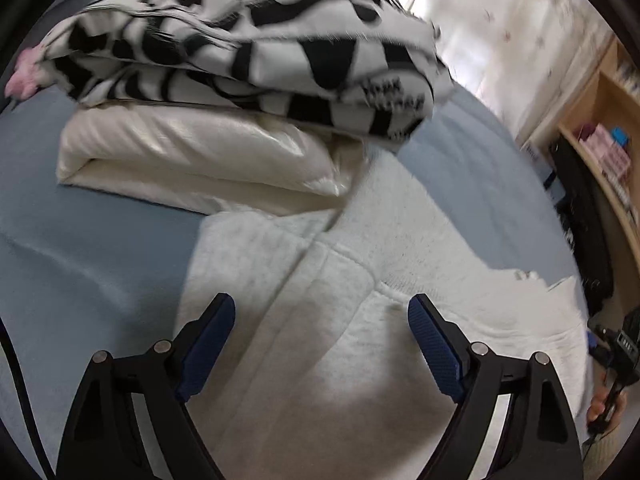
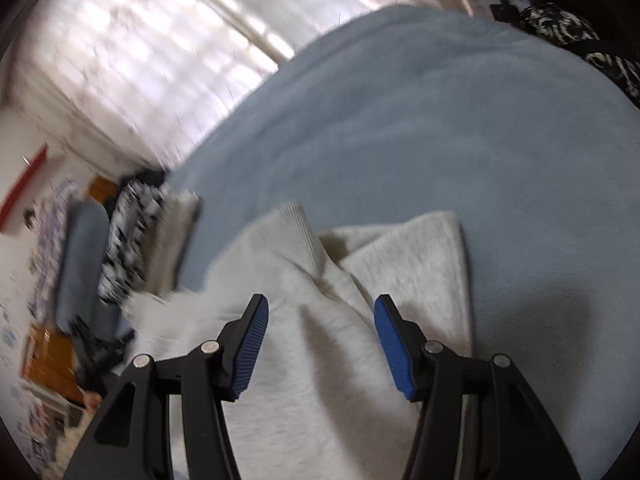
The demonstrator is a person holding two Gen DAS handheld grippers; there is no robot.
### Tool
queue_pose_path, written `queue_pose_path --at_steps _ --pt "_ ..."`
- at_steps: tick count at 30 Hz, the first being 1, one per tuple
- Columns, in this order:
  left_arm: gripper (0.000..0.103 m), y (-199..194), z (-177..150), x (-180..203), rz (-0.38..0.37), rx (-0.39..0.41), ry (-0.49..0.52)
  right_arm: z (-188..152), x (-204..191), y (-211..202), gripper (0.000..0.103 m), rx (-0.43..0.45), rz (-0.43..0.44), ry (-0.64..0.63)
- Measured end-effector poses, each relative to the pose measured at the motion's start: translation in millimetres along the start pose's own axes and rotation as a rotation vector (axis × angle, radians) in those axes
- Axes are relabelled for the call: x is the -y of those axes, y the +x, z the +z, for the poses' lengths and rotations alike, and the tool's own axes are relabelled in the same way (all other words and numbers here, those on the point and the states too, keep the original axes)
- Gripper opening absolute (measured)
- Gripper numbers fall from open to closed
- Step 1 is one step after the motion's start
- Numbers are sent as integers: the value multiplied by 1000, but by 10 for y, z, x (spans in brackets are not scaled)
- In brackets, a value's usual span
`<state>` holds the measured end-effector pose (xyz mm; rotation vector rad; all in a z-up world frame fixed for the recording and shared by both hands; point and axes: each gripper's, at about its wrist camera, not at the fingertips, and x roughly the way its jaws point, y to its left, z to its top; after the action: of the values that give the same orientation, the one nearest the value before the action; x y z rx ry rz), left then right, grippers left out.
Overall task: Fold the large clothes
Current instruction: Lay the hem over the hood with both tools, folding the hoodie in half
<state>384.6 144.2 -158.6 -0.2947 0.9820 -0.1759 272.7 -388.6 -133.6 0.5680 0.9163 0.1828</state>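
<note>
A pale grey fleece garment (image 1: 320,320) lies on a light blue bed cover (image 1: 80,248). My left gripper (image 1: 322,316) hovers over a folded band of it, jaws wide open, blue pads (image 1: 436,348) clear of the cloth. In the right wrist view the same garment (image 2: 312,360) bunches up, with a ribbed cuff or hem (image 2: 292,232) raised ahead. My right gripper (image 2: 322,320) stands open above the cloth, nothing pinched between its pads (image 2: 250,348).
A stack of folded bedding sits behind the garment: a black-and-white patterned blanket (image 1: 248,48) on a cream quilt (image 1: 192,160). A wooden shelf (image 1: 608,152) stands at the right. The blue cover (image 2: 460,128) stretches ahead of the right gripper; clutter (image 2: 100,248) lies beside the bed.
</note>
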Motion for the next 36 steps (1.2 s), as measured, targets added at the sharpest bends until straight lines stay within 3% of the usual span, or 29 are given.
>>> queue_pose_path --at_steps 4,6,7,8,9,11,14,15,20,23,25,26,28,31,36 --pt "85 153 39 51 24 -20 10 25 -57 304 56 -57 -5 -45" --pt "61 144 70 71 9 -6 13 47 -91 384 57 -68 2 -52" --pt "28 147 88 79 -6 -9 14 43 -128 422 51 -76 5 -62" --pt "16 175 90 127 -27 -20 9 30 -151 422 40 -77 4 -79" --pt "15 158 100 145 -18 -12 2 20 -200 388 20 -71 -15 -118" --pt "11 52 95 227 27 65 23 2 -321 220 19 13 -114 -170" --pt "10 -60 53 311 73 155 50 -19 -381 -39 19 169 -226 -175" --pt "10 -37 44 333 98 162 61 -24 -399 -25 19 184 -257 -184" --pt "11 430 -147 590 315 114 207 -144 -304 561 21 51 -432 -196" --pt "13 410 -158 659 345 131 219 -195 -389 627 24 73 -493 -229" --pt "21 367 -158 723 336 131 222 -183 -446 589 33 66 -495 -244" --pt "32 270 -156 715 339 127 221 -178 -459 550 35 60 -483 -240" --pt "39 103 -181 678 355 120 216 -163 -481 440 42 50 -487 -215" --pt "39 -179 -270 698 329 142 208 -160 -574 157 43 90 -477 -174" --pt "39 -667 -385 976 236 222 215 -238 -1069 -211 43 182 -368 -205"
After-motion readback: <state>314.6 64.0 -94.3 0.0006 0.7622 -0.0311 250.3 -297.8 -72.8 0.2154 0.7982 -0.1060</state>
